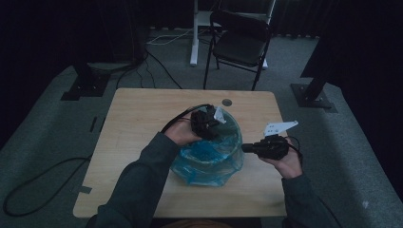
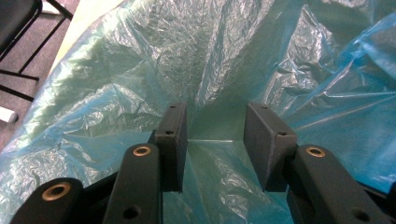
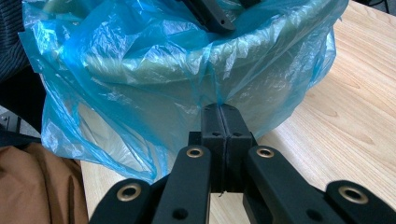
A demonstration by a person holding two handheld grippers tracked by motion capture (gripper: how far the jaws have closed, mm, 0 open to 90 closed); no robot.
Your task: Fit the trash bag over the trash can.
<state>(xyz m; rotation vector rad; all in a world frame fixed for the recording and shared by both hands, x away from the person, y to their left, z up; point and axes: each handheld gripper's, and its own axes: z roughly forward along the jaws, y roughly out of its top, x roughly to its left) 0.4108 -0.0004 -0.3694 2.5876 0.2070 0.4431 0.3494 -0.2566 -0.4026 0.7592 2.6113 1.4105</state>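
Pale wood-grain rectangular surface (image 1: 138,123), set on grey carpet, with a black folding metal chair (image 1: 240,40) beyond its far edge. Near the middle of the surface, toward the near edge: a round container lined with a crinkled translucent blue plastic bag (image 1: 209,159), the bag's rim folded outward over the container's lip and hanging down the outside wall. Seen again in the right tongs view as blue film (image 3: 154,88) draped loosely over the rim, its lower folds reaching the wood (image 3: 355,107).

Left tongs (image 1: 209,124), black with trailing cable, held at the far left rim and angled down into the bag's mouth. In the left tongs view, standing apart with a clear gap, crumpled blue film (image 2: 219,70) beyond and between, pads not pressing on it; nothing gripped.

Right tongs (image 1: 244,148), black with a grey three-cornered plate on top, lying level at the container's right side, tips against the outer wall of the bag. In the right tongs view (image 3: 223,114), pressed fully together, pinching a thin pleat of the blue film drawn out from just below the rim.
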